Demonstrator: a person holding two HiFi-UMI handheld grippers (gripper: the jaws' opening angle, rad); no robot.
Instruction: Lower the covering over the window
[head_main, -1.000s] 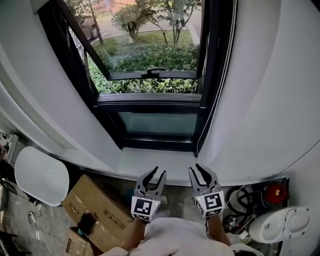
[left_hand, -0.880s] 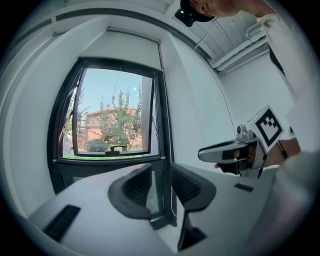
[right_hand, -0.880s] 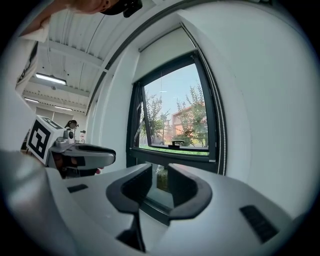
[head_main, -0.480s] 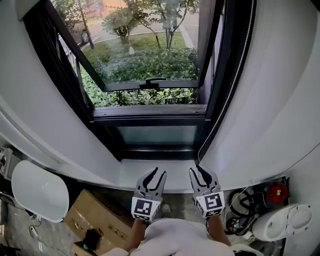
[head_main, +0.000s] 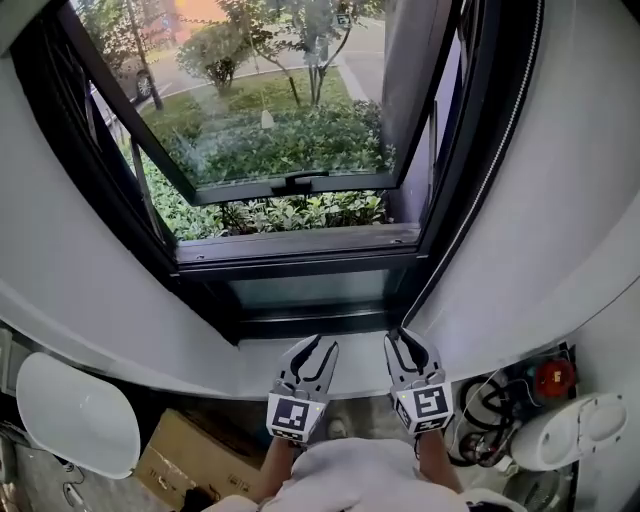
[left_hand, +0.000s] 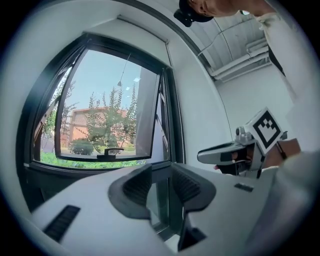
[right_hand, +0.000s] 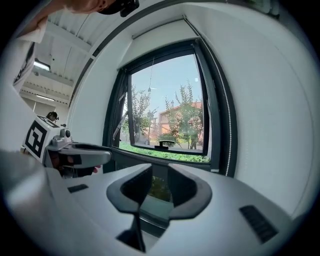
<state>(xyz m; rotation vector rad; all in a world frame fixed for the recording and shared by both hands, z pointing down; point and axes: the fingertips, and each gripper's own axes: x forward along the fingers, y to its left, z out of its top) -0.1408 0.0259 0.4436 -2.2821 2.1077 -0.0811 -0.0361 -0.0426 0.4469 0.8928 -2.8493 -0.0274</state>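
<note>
The dark-framed window (head_main: 300, 250) stands uncovered, its sash (head_main: 270, 120) tilted outward over green bushes. A beaded cord (head_main: 495, 155) hangs down the frame's right side, and also shows in the right gripper view as the cord (right_hand: 229, 120). The covering is not seen over the glass. My left gripper (head_main: 312, 350) and right gripper (head_main: 408, 345) sit side by side over the white sill (head_main: 255, 358), both pointing at the window, open, with nothing between the fingers. My left gripper (left_hand: 161, 185) and right gripper (right_hand: 160, 187) each frame only the window's lower pane.
A white rounded seat (head_main: 75, 415) and a cardboard box (head_main: 190, 455) lie on the floor at the lower left. At the lower right are a white appliance (head_main: 575, 440), a red object (head_main: 553, 378) and coiled cables (head_main: 480, 420). White walls flank the window recess.
Both grippers have moved forward together toward the window and now reach over the sill. The window fills more of the head view. The jaws stand as before.
</note>
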